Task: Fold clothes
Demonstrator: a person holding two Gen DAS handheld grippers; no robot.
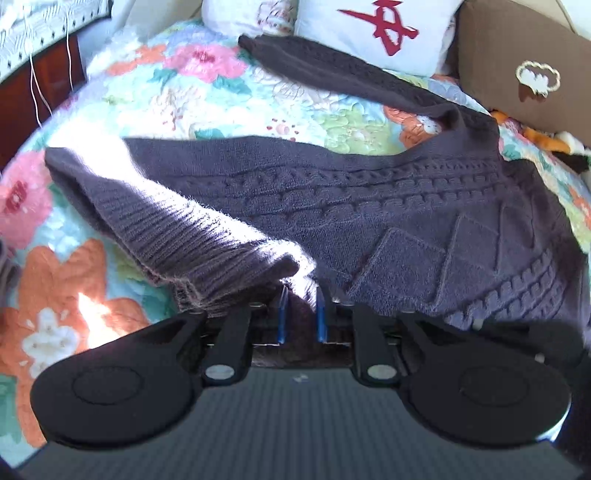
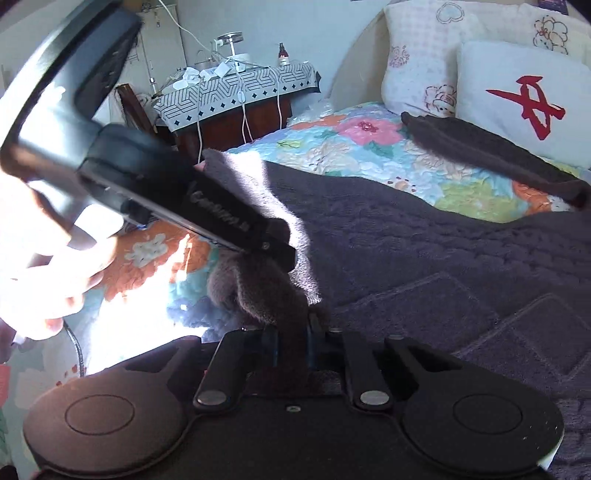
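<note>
A dark purple-grey cable-knit sweater lies spread on a floral quilt, one sleeve stretching toward the pillows. My left gripper is shut on a fold of the sweater near its ribbed hem, knit bunched between the blue pads. In the right wrist view the sweater covers the bed's near half. My right gripper is shut on a bunched piece of the same sweater. The left gripper, held by a hand, sits just ahead of it, clamped on the same lifted hem.
White pillows and a brown cushion line the head of the bed. A stuffed toy lies at the right. A nightstand with cables, chargers and a bottle stands beside the bed. Bright sunlight falls on the quilt's near left.
</note>
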